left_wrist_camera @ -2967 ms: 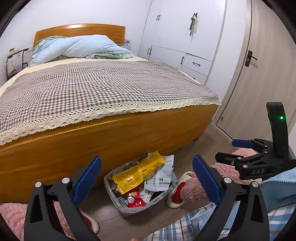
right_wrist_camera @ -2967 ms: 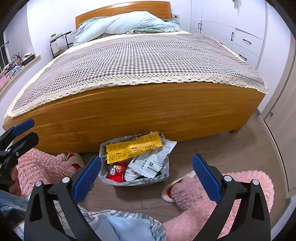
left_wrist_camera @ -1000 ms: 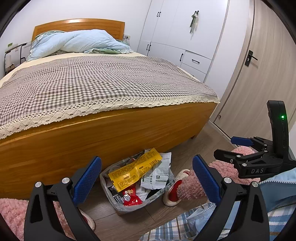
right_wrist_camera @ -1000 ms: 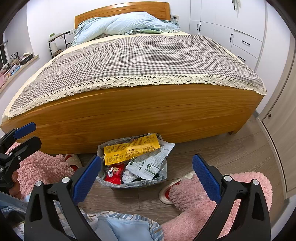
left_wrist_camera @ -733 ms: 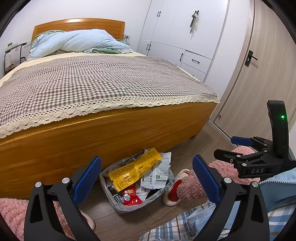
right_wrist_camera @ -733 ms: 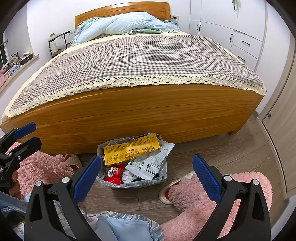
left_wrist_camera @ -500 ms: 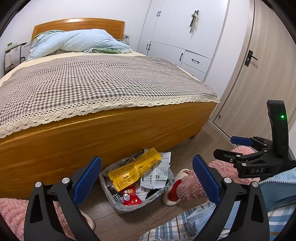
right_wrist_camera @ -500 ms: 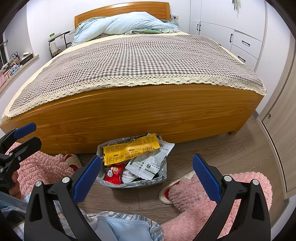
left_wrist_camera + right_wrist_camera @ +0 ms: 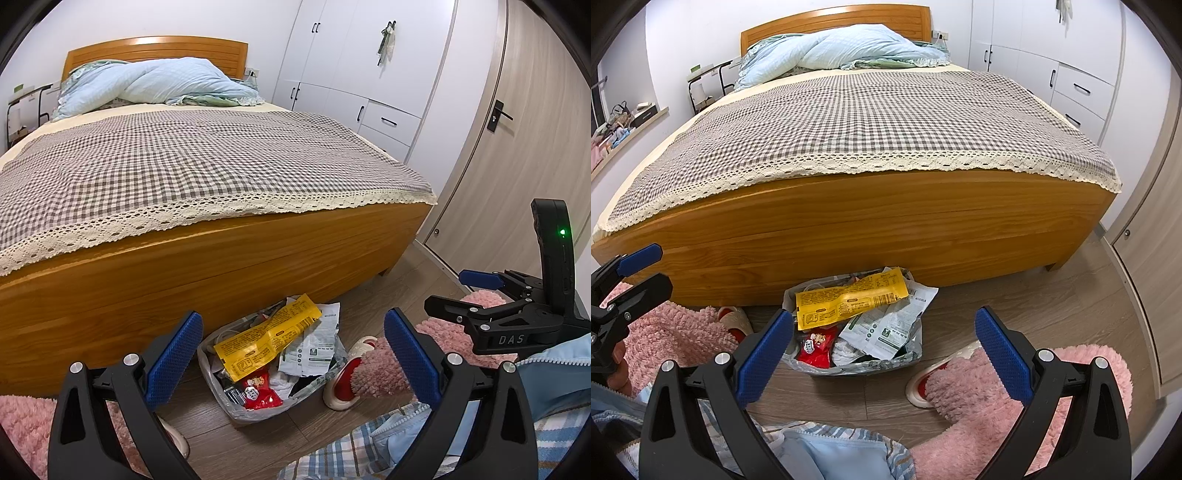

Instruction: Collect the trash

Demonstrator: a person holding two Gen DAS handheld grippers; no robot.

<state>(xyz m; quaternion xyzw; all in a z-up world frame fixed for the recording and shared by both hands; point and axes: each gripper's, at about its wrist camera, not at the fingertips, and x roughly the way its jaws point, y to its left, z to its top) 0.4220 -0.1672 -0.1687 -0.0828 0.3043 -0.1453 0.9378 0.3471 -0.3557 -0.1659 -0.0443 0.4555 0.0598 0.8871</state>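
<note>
Wooden floor at the foot of a bed (image 9: 221,266) holds a trash bag (image 9: 258,410) stuffed with wrappers, a yellow packet (image 9: 849,299) on top. Left gripper (image 9: 293,347) and right gripper (image 9: 884,347) hover above it, both spread wide, holding nothing.

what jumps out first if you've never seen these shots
The overfilled trash bag on the wood floor at the foot of the bed, with a bright yellow wrapper lying across its top. Fluffy pink slippers sit on either side of the bag. Both grippers hang above, the right gripper open with the bag between its blue fingers, the left gripper open too.
</note>
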